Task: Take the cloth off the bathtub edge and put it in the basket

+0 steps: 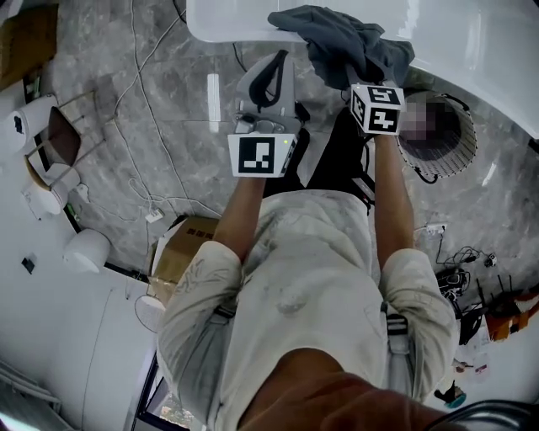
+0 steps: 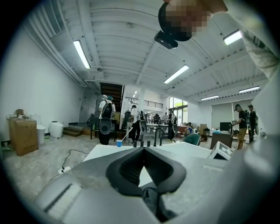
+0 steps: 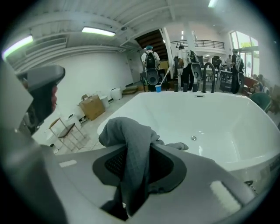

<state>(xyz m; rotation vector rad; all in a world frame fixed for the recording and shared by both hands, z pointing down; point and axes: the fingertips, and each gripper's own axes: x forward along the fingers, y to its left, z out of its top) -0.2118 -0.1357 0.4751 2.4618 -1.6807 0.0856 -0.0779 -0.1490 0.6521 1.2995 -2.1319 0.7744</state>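
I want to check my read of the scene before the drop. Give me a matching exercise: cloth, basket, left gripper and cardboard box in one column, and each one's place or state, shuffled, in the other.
1. cloth
2. basket
3. left gripper
4. cardboard box

A. on the floor at the person's left
B. jaws together, nothing between them
C. pinched in the right gripper, over the bathtub edge
D. on the floor beside the bathtub, at the person's right

Pairs: 1-C, 2-D, 3-B, 4-A
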